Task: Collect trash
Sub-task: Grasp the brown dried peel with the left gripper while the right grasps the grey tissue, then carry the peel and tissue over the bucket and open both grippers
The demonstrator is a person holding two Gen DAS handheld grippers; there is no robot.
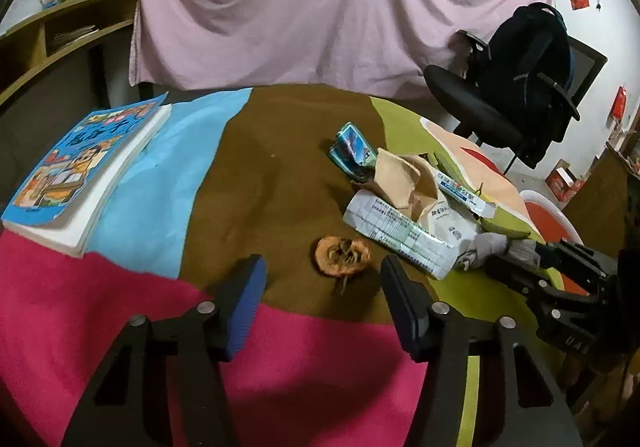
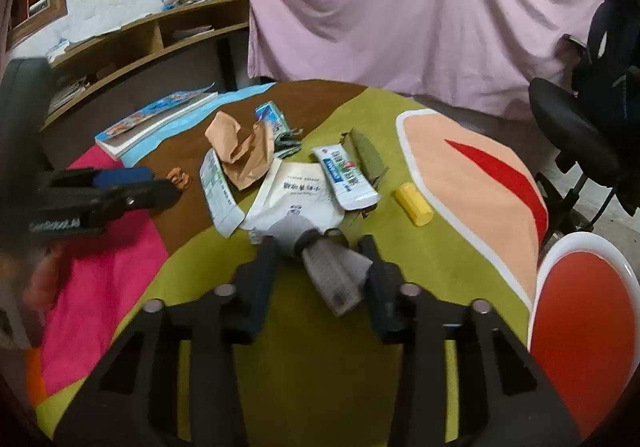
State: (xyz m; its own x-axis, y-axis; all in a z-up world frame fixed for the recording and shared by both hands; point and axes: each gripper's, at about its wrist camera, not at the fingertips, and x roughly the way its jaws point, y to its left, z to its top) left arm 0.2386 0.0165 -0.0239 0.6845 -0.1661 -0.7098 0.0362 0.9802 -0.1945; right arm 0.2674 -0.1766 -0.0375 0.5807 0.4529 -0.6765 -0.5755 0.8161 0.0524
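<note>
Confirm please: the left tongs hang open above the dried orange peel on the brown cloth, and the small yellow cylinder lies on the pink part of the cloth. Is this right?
One detail is wrong. The yellow cylinder lies on the green part of the cloth, as the right wrist view shows. The rest holds: the left tongs hang open above the dried orange peel on the brown cloth.

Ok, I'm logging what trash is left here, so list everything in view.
dried fruit slice: one, orange-brown, on brown cloth, ahead of left gripper
crumpled paper: one, tan, on the pile
white wrappers: several, printed, piled at centre
blue packet: one, behind the pile
grey sock: one, between right gripper's jaws
yellow cylinder: one, on green cloth
book: one, blue cover, far left
office chair: one, black, right
left gripper: open
right gripper: around the sock, contact unclear
</note>
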